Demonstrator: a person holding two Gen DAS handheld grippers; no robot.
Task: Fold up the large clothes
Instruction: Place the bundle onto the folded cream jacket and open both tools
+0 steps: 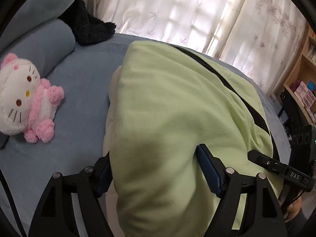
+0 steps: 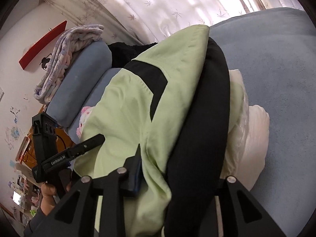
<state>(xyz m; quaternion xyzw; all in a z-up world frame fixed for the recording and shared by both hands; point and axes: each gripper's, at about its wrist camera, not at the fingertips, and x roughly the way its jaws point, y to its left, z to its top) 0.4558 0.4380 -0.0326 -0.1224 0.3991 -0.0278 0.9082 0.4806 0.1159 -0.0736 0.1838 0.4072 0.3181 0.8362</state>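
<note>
A large light-green garment [image 1: 177, 98] with a black band [image 1: 254, 112] lies bunched on the blue bed [image 1: 79, 83]. My left gripper [image 1: 154, 152] stands wide, and the near fold of green cloth fills the gap between its blue pads [image 1: 209, 171]. In the right wrist view the same garment [image 2: 128, 108] and its black band [image 2: 205, 118] drape over my right gripper [image 2: 177, 154]. Its jaws are parted around the cloth, and the right finger is hidden under the band. A pale white lining [image 2: 254, 134] bulges out on the right. Each gripper shows at the edge of the other's view.
A pink-and-white cat plush [image 1: 25, 98] lies left of the garment. Behind it are a blue bolster pillow [image 1: 49, 43] and a black fuzzy item [image 1: 88, 27]. A folded lilac blanket [image 2: 65, 55] tops the pillows. Curtains [image 1: 177, 9] hang behind the bed and a bookshelf [image 1: 304, 75] stands right.
</note>
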